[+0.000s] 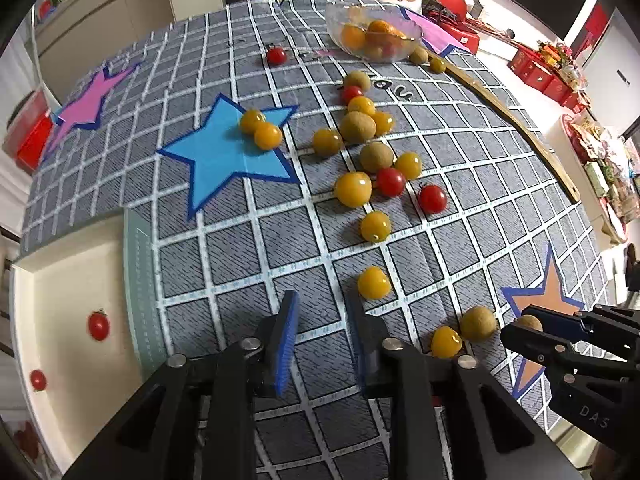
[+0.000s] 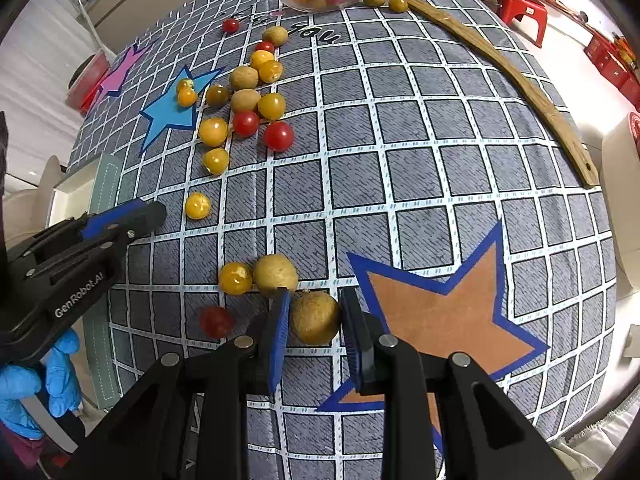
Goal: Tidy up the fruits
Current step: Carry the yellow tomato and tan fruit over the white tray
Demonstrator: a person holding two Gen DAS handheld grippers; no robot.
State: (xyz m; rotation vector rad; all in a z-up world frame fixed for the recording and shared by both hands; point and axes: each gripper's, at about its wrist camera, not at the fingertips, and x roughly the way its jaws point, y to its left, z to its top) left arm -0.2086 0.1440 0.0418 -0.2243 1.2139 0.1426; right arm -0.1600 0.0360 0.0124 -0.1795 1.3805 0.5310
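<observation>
Yellow tomatoes (image 1: 353, 189), red tomatoes (image 1: 432, 198) and brown round fruits (image 1: 376, 157) lie scattered over a grey checked cloth (image 1: 248, 264) with star patches. My left gripper (image 1: 322, 320) is open above bare cloth with nothing between its fingers; a yellow tomato (image 1: 374, 283) sits just past its right fingertip. My right gripper (image 2: 316, 312) is shut on a brown round fruit (image 2: 315, 318), its blue pads (image 2: 280, 320) against both sides, beside the orange star (image 2: 448, 312). Another brown fruit (image 2: 276, 274), a yellow tomato (image 2: 235, 278) and a red tomato (image 2: 216, 321) lie close on its left.
A white tray (image 1: 60, 280) off the cloth's left edge holds two red tomatoes (image 1: 99, 325). A glass bowl (image 1: 414, 32) with orange fruits stands at the far end. A long wooden stick (image 2: 520, 80) lies along the right side. A blue-gloved hand (image 2: 24, 392) holds the left gripper.
</observation>
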